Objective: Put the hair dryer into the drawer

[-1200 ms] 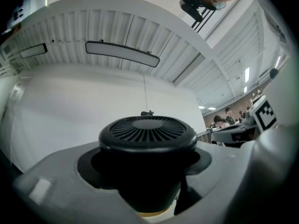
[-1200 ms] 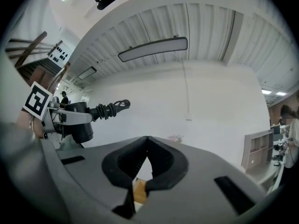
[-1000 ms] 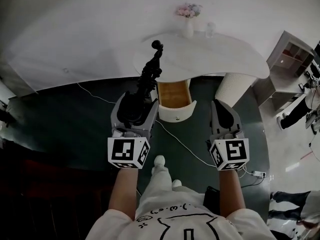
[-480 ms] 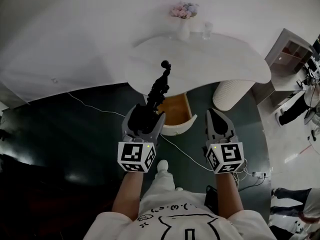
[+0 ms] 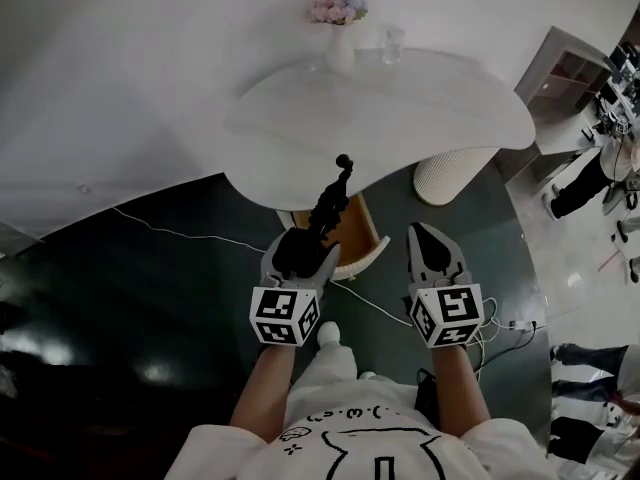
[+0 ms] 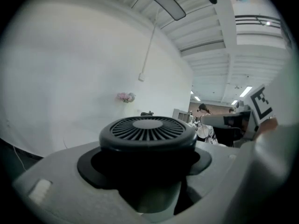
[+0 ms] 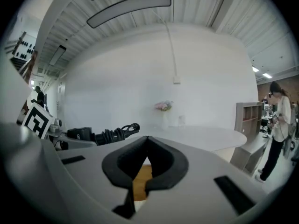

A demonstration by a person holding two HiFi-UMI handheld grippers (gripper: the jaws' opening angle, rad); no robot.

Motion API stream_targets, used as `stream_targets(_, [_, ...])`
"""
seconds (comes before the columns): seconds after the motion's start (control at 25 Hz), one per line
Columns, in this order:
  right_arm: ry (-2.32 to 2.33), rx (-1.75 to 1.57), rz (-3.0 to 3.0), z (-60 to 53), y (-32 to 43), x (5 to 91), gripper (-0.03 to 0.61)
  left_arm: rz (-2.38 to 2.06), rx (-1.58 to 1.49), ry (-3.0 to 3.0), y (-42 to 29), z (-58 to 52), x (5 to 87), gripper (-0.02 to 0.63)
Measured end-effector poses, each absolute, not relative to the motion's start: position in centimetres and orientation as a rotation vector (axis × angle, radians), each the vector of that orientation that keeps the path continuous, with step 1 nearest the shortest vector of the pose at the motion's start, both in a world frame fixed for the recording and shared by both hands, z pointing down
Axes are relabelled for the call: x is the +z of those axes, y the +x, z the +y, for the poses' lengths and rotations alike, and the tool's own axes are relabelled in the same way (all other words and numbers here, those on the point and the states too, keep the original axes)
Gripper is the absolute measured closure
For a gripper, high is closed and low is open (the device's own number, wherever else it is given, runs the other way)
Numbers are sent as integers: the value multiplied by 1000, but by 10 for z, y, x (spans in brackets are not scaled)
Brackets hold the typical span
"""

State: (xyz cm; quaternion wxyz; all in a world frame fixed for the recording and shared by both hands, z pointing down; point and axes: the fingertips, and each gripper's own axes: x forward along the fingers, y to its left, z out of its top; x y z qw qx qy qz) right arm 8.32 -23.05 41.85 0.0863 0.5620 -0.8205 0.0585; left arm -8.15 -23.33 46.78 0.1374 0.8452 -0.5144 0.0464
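Note:
A black hair dryer (image 5: 328, 200) with its cord wound round the handle is clamped in my left gripper (image 5: 302, 248). Its handle reaches forward over the left side of the open drawer (image 5: 362, 257). In the left gripper view its round rear grille (image 6: 147, 130) fills the space between the jaws. The drawer has a wooden inside and a white curved front, and it sticks out from under the white table (image 5: 420, 118). My right gripper (image 5: 421, 232) hovers just right of the drawer, its tips together with nothing between them. The dryer (image 7: 100, 135) also shows at the left of the right gripper view.
A vase of pink flowers (image 5: 339, 28) and a glass (image 5: 392, 40) stand at the table's far edge. A white ribbed column (image 5: 450, 173) holds the table up at the right. A white cable (image 5: 180, 234) runs over the dark floor. A shelf unit (image 5: 570, 68) and a person (image 5: 582, 183) are at the far right.
Both grippers have moved forward and lower toward the table. The dryer's handle, earlier left of the drawer, now reaches over its left side.

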Motion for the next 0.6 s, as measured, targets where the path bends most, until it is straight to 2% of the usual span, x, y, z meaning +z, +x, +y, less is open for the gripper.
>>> stream_targets(0.6, [1807, 315, -2251, -236, 98, 462, 580, -1102, 355, 2361, -35, -261, 567, 249])
